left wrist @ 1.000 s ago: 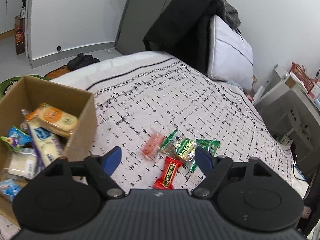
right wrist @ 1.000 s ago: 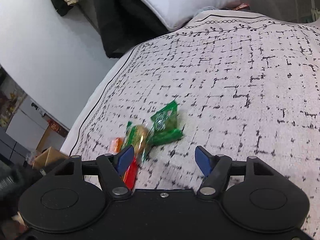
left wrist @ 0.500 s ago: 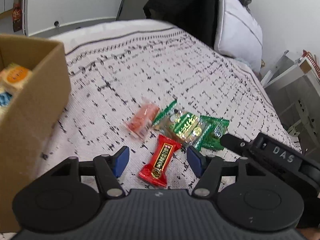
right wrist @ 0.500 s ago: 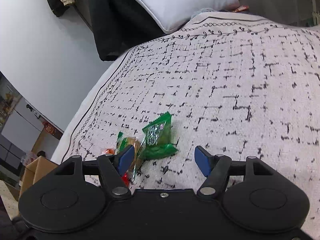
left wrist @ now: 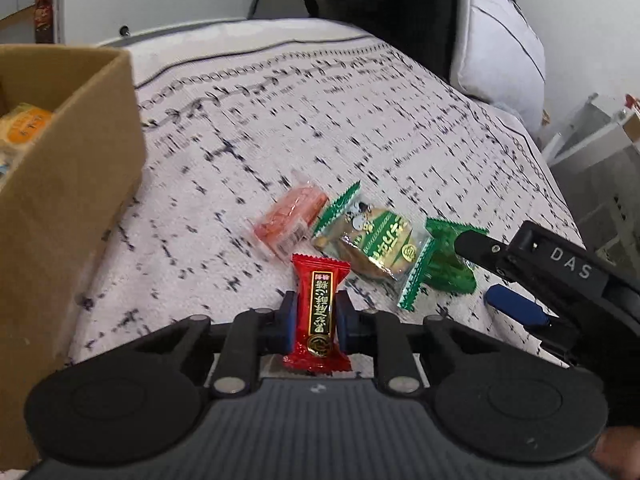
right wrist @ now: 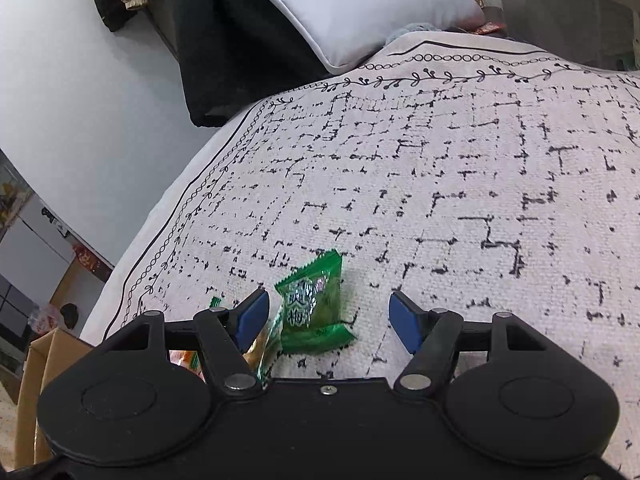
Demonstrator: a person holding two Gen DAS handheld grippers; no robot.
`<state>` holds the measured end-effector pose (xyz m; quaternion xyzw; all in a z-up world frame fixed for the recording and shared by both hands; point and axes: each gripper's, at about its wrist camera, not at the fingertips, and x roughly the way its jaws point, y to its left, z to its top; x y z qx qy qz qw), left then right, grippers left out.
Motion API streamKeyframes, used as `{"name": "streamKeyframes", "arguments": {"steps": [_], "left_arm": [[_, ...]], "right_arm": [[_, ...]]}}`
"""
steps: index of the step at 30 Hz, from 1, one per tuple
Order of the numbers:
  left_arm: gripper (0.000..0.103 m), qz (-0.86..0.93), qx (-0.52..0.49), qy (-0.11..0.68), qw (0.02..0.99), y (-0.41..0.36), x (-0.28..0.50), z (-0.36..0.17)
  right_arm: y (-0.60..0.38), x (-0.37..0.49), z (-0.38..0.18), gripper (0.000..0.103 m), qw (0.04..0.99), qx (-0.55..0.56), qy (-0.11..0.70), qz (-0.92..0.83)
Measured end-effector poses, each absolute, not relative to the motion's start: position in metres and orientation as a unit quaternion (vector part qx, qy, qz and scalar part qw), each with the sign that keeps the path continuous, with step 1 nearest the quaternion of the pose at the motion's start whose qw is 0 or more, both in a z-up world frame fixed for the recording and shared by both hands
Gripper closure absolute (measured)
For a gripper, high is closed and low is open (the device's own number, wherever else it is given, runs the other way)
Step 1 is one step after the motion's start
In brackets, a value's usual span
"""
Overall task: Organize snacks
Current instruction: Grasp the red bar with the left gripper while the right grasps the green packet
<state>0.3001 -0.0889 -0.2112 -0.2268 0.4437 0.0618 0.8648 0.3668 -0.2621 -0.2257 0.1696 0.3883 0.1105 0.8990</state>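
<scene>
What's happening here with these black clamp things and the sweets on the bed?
A person is sorting snacks with a hand-held gripper in each hand. The left gripper is shut on a red candy packet. The right gripper is open, its fingers either side of a green candy packet. An orange packet and a green-edged biscuit packet lie on the patterned bedspread. A cardboard box holding other snacks stands to the left.

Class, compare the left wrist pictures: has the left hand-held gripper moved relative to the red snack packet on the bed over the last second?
Yes. The left hand-held gripper has advanced to the red snack packet and shut on it; the cardboard box now looms closer at left.
</scene>
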Motion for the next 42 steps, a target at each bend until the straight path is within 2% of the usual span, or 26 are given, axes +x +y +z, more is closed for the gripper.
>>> {"name": "streamKeyframes", "arguments": {"steps": [5,8,9,10,13,24,42], "left_arm": [[0.084,0.067,-0.235,0.437,0.866,-0.082,0.296,-0.203],[0.084,0.069,-0.237,0.434,0.867,-0.077,0.294,-0.199],[0.084,0.07,-0.237,0.433,0.867,-0.076,0.294,-0.197],[0.084,0.07,-0.236,0.432,0.868,-0.075,0.293,-0.196],[0.084,0.07,-0.239,0.429,0.868,-0.072,0.29,-0.193],[0.084,0.058,-0.242,0.413,0.876,-0.071,0.28,-0.172],[0.084,0.046,-0.252,0.363,0.896,-0.031,0.232,-0.095]], "right_arm": [[-0.261,0.372,-0.227,0.039,0.904,0.168,0.379,0.109],[-0.258,0.376,-0.231,0.051,0.903,0.159,0.384,0.108],[-0.257,0.376,-0.232,0.059,0.903,0.157,0.384,0.112],[-0.255,0.376,-0.232,0.071,0.901,0.154,0.388,0.117],[-0.252,0.37,-0.229,0.074,0.902,0.141,0.39,0.12],[-0.255,0.348,-0.215,0.076,0.904,0.138,0.384,0.125],[-0.242,0.292,-0.143,0.076,0.918,0.146,0.328,0.168]]}}
